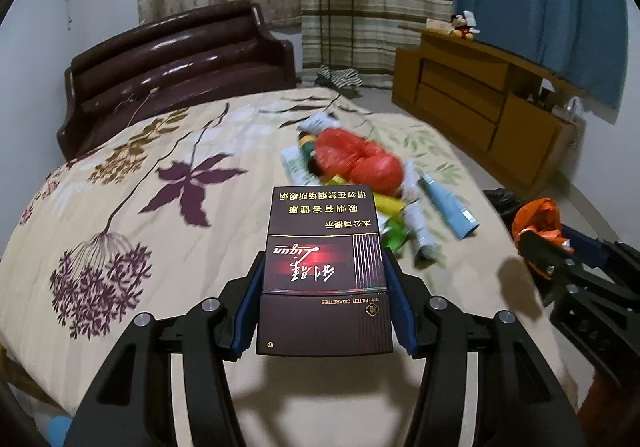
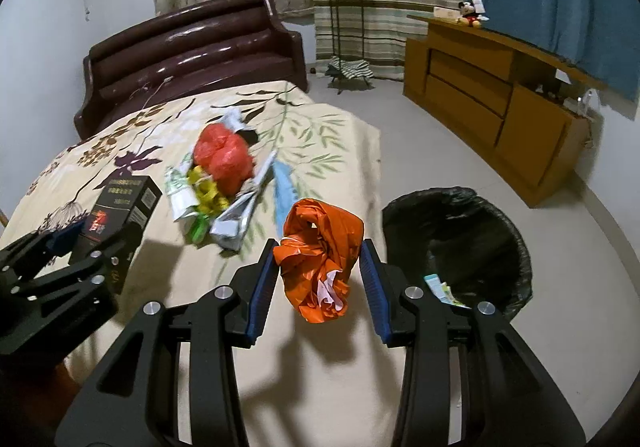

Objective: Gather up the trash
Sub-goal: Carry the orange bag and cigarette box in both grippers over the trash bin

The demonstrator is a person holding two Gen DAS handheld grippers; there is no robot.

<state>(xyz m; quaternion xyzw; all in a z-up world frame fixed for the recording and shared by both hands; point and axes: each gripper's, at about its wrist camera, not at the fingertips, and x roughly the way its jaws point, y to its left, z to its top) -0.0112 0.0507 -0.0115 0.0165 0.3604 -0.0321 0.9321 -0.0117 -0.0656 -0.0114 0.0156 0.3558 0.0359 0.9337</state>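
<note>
Orange bag [image 2: 320,267] being gripped by right gripper [image 2: 320,275], cigarette box [image 1: 324,275] by left gripper [image 1: 324,299]; bin [image 2: 460,247] nearly empty, pile [image 2: 216,183] being left on bed [image 2: 320,135].

The bed [image 2: 320,135] has a floral cover. On it lies a heap of trash [image 2: 218,191]: a red bag [image 2: 224,157], wrappers [image 1: 424,223], a blue tube [image 1: 450,207].

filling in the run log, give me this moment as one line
left tongs: shut on cigarette box | right tongs: shut on orange bag | bin: beside bed | trash pile: on bed
</note>
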